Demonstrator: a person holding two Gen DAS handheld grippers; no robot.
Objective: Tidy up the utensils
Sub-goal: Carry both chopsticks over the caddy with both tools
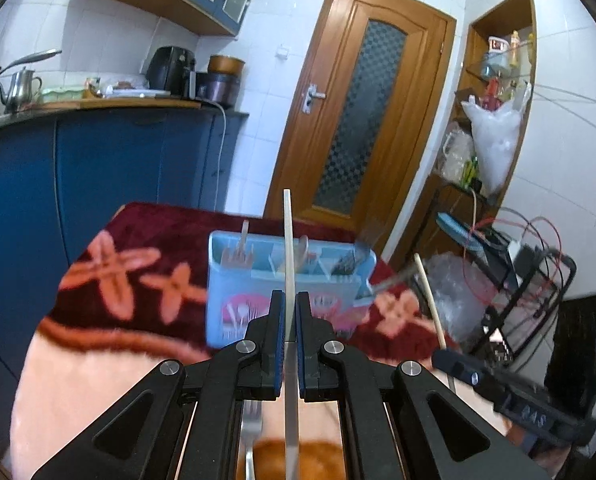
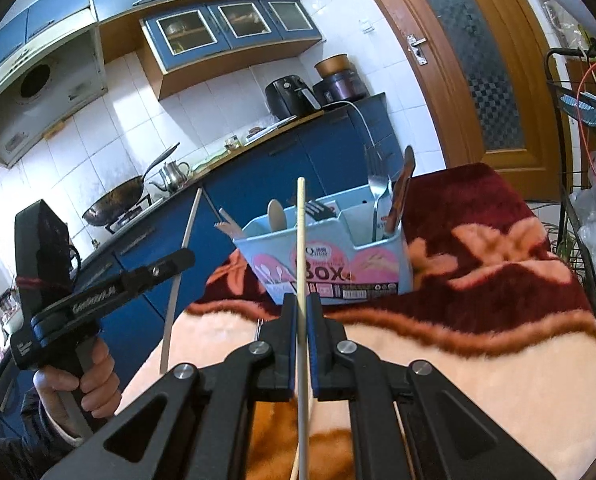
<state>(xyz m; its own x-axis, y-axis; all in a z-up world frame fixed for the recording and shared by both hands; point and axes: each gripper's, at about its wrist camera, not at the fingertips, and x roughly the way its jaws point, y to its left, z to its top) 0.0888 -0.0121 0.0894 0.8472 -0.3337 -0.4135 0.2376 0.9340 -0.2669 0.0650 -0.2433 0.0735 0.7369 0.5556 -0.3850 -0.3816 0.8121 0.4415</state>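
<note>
**Holding a chopstick in each gripper, box straight ahead**

Carrying one stick per hand, you have both pointed upward above the blanket. Your left gripper (image 1: 290,304) is pressed together on a pale flat chopstick (image 1: 288,240), and your right gripper (image 2: 302,306) pinches a round chopstick (image 2: 301,232) the same way; each stick's long axis runs up along the fingers. The blue utensil box (image 2: 337,264) sits on the red flowered blanket (image 2: 497,248), ahead of both grippers and below the stick tips. Neither hand looks clearly nearer (fisheye views make that hard to judge).

Its compartments already hold wooden spoons (image 2: 276,214), a metal fork (image 2: 375,188) and other handles, which stand in the way of a careless drop. I judge you'll need to tip each stick down into a free slot. A loose fork (image 1: 251,420) lies under your left gripper.
</note>
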